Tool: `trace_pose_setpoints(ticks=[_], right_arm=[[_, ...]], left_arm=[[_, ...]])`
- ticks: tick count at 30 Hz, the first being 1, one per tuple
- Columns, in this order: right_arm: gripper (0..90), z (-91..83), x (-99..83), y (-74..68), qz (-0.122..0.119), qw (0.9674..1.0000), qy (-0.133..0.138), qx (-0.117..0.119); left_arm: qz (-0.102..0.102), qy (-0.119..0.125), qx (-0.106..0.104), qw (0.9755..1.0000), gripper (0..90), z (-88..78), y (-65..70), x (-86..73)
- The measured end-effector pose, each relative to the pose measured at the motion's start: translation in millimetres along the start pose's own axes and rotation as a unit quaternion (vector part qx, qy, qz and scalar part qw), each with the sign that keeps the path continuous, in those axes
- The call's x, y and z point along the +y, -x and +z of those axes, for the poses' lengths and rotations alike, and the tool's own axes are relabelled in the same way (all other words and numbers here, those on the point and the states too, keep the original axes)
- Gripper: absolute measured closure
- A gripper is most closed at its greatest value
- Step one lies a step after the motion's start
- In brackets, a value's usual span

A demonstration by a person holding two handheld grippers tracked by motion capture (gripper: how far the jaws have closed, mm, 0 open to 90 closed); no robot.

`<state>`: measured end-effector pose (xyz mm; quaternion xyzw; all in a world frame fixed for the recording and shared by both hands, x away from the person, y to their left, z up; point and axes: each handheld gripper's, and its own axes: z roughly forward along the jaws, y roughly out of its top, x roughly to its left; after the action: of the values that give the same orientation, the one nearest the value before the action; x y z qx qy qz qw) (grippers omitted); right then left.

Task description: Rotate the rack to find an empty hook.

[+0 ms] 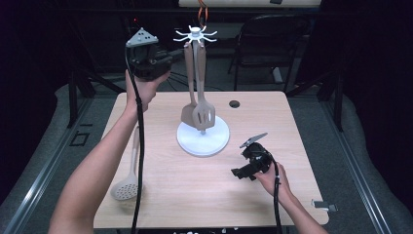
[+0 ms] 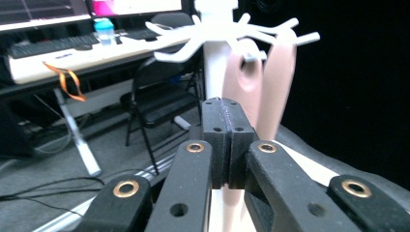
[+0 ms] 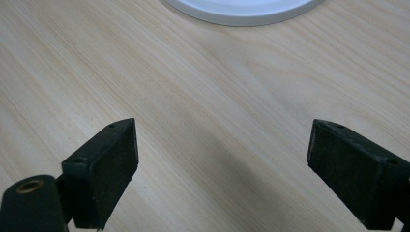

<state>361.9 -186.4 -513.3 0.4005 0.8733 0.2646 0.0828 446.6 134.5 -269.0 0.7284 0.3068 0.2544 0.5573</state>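
A light wooden table [image 1: 160,195] is seen from above, with a person's two bare forearms reaching in from the near edge. At the table's centre stands a white utensil rack [image 1: 202,141] with a round flat base, an upright post and a crown of spoke-like hooks at the top. Two beige plastic utensils hang from the hooks, side by side and touching: a solid spatula [image 1: 188,105] and a slotted turner [image 1: 203,114], their blades just above the base.

The left gripper [image 1: 168,54], a black tool with a grey three-cornered plate on top, is held high in the person's left hand [image 1: 146,85], level with the rack's hooks and just to their left. In the left gripper view its jaws are pressed fully together with nothing between them, close in front of the hanging handles.

A beige perforated skimmer spoon [image 1: 127,183] lies flat on the table near the left forearm.

The right gripper [image 1: 237,171] rests low over the table near the rack's base, its jaws spread wide and empty.
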Motion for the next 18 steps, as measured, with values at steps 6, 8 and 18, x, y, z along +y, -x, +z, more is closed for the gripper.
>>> trace_pose_setpoints(ticks=[6, 8, 18], right_arm=[[10.6, -0.3, 0.5, -0.3, -0.001, 1.0, -0.003, 0.005], [10.5, 0.1, 0.2, -0.7, 0.001, 1.0, 0.0, 0.003], [10.5, -0.4, 0.1, -0.4, 0.0, 1.0, -0.001, 0.002]], left_arm=[[0.013, 0.004, 0.015, 0.9998, 89.8, -0.2, 0.0, 12.4], [0.018, 0.001, 0.02, 0.9996, 89.8, 0.4, -0.2, 15.5], [0.013, -0.005, 0.035, 0.9993, 89.8, 7.8, -8.1, 20.1]])
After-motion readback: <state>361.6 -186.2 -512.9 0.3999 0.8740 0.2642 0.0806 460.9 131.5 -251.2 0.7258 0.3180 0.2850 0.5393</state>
